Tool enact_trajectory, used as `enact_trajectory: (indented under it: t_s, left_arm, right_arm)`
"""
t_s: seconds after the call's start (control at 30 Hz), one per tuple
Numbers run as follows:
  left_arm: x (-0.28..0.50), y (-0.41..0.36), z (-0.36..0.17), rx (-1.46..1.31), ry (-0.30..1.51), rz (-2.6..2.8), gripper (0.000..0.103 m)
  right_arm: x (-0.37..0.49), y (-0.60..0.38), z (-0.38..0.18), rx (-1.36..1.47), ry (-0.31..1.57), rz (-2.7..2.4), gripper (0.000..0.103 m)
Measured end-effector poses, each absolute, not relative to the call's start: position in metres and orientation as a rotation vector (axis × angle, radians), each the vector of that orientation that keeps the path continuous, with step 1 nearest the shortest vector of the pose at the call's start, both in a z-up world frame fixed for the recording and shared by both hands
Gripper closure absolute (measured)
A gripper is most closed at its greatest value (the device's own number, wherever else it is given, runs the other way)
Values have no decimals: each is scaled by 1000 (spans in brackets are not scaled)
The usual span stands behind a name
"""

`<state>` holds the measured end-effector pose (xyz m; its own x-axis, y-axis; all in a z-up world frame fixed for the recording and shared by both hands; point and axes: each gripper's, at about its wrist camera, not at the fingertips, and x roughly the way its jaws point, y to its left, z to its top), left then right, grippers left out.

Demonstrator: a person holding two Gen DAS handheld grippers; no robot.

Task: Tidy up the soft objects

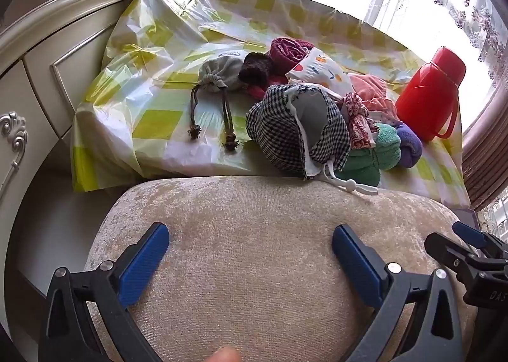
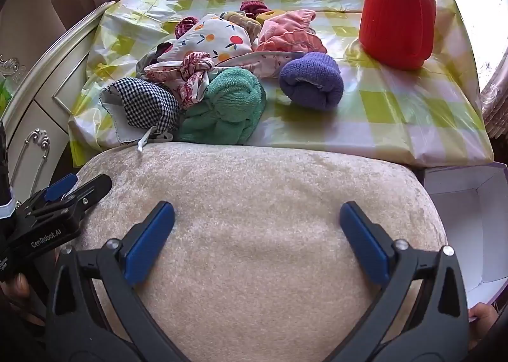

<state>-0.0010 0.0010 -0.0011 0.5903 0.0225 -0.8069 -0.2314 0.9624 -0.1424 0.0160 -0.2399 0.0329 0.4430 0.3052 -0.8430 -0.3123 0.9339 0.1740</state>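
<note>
Grey pouch (image 1: 219, 72): far left, limp, light; I judged its cords the best hold.
Checked bag (image 1: 295, 127): centre, floppy.
Purple roll (image 2: 312, 79): right, squashy.
My left tongs (image 1: 250, 247), right tongs (image 2: 257, 224): gaped wide, empty.

Beige stool (image 2: 254, 235) open below both claws, pile of soft objects (image 2: 209, 76) crowding tabletop (image 2: 397, 114) front left, red flask (image 2: 398, 9) blocking far right, bare gingham between
</note>
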Motion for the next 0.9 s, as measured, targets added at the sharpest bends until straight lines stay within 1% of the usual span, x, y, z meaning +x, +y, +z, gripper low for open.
enact_trajectory:
  t_s: [0.57,0.9]
  left_arm:
    - [-1,1,-2,-238,923,158,0]
    - [0,2,-2,-239,922,157,0]
  right_arm:
    - [16,-241,34,-5,1045,382,0]
    - [14,-241,33,-2,1010,375,0]
